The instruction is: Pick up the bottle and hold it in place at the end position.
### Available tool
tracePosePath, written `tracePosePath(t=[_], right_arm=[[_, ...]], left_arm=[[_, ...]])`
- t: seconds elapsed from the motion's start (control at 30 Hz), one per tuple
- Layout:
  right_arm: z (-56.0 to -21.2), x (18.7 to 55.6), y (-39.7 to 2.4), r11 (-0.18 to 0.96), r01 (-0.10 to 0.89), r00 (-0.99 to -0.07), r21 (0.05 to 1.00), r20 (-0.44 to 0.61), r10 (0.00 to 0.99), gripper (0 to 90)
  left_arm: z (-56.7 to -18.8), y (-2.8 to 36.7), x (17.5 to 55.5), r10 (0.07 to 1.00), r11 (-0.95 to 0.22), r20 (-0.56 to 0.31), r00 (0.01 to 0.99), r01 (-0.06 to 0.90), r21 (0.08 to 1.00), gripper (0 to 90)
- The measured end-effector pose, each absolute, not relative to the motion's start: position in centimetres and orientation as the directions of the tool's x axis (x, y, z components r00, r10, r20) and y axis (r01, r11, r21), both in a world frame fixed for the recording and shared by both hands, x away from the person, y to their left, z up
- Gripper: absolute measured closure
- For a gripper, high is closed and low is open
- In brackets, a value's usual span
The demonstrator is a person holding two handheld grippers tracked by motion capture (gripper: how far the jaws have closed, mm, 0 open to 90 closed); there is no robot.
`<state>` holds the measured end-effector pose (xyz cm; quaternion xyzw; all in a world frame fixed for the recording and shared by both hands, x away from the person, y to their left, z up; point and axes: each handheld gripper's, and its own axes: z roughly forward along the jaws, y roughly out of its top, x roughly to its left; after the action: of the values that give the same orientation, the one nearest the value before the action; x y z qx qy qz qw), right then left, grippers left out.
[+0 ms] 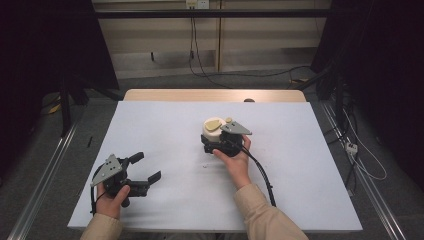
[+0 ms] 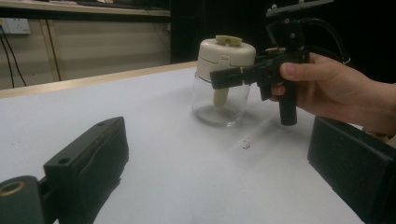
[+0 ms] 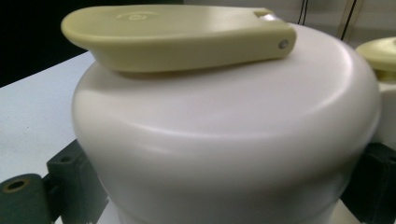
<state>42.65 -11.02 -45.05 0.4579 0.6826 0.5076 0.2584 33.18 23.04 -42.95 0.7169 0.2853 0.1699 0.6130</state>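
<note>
Gripping cream-lidded jar: right gripper | left gripper wide open, empty | left gripper view shows clear glass base

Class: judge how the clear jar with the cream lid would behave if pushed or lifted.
The jar looks like glass, so probably stiff, smooth and breakable. It seems nearly empty, so likely light below. The bulky lid may make it top-heavy and apt to tip if pushed high, where the right gripper sits.
</note>
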Motion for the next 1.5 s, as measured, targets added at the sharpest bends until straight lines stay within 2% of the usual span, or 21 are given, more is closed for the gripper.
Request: tracePosePath(t=[0.27,0.37,0.8,1.03,1.23,1.37,1.5], right_arm=[[-44.6,42.0,-11.3,0.131,0.373,-0.464,0.918,0.062,0.884,4.3],[-44.5,41.7,-11.6,0.123,0.379,-0.467,0.917,0.075,0.881,5.0],[-44.2,39.3,-13.9,0.127,0.388,-0.486,0.913,0.086,0.870,12.4],[-43.0,38.1,-15.1,0.126,0.381,-0.518,0.916,0.098,0.850,20.1],[-41.4,37.7,-16.2,0.109,0.383,-0.530,0.917,0.122,0.840,33.9],[-40.3,37.5,-16.6,0.134,0.358,-0.543,0.924,0.089,0.835,46.4],[-39.2,37.8,-16.8,0.139,0.333,-0.554,0.933,0.074,0.829,70.8]], left_arm=[[-43.0,23.0,33.2,0.620,-0.085,-0.111,0.777,0.207,0.975,4.7],[-43.1,22.9,33.3,0.619,-0.089,-0.114,0.777,0.214,0.973,4.5],[-43.2,22.1,33.2,0.609,-0.101,-0.118,0.784,0.224,0.969,4.4],[-43.3,21.8,33.3,0.604,-0.110,-0.130,0.787,0.243,0.964,4.4],[-43.3,21.3,33.6,0.594,-0.113,-0.136,0.793,0.250,0.962,4.3],[-43.5,21.1,33.8,0.600,-0.109,-0.151,0.786,0.267,0.957,4.0],[-43.5,20.9,34.1,0.602,-0.107,-0.157,0.783,0.273,0.956,3.9]])
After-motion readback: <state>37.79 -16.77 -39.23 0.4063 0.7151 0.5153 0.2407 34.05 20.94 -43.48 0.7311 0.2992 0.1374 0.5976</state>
